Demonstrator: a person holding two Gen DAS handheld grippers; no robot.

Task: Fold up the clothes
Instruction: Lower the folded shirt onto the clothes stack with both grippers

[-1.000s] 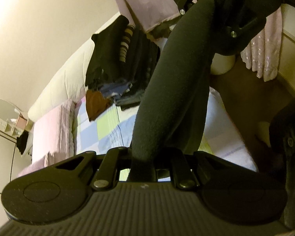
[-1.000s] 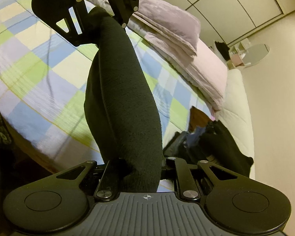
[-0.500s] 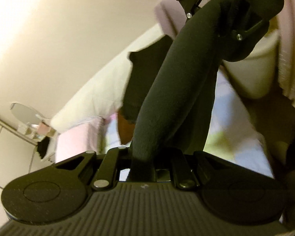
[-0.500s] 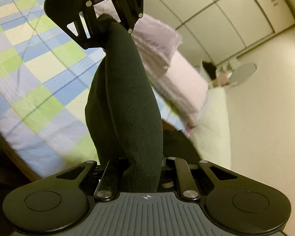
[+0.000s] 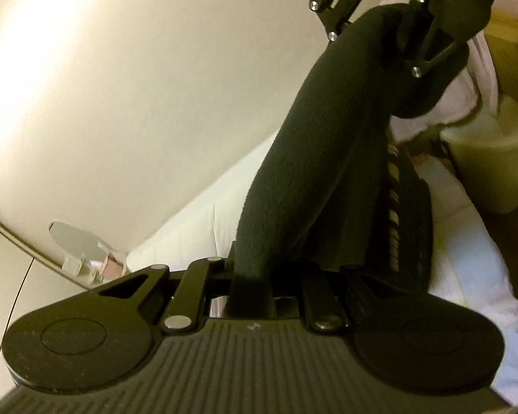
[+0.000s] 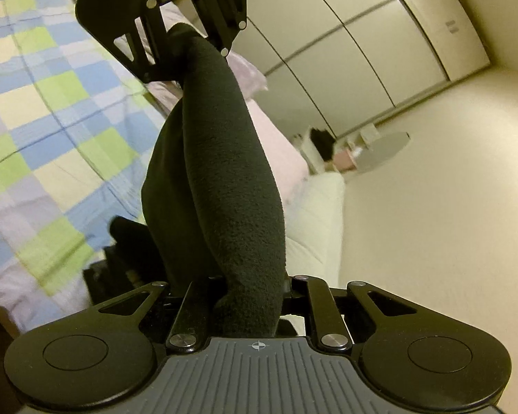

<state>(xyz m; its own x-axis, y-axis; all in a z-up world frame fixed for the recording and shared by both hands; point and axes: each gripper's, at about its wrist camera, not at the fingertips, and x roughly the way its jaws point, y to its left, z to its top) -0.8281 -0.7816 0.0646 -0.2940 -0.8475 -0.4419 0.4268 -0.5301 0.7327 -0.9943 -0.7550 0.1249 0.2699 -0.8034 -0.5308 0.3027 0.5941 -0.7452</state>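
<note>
A dark fleece garment point(image 5: 321, 172) stretches between the left claw point(image 5: 250, 296) and right claw point(image 6: 248, 314), each pinching one end, blocking most of the view ahead (checkered bedspread point(image 6: 45, 110) left of the right claw, a pile of dark clothes point(image 5: 407, 214) behind)

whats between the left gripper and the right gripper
A bunched dark fleece garment spans from the right gripper to the left gripper, clamped at both ends; both wrist views show this.

Dark garment point(image 5: 314, 186) is matt, fuzzy fleece cloth; checked bedsheet point(image 6: 51, 120) smooth cotton-like fabric.
</note>
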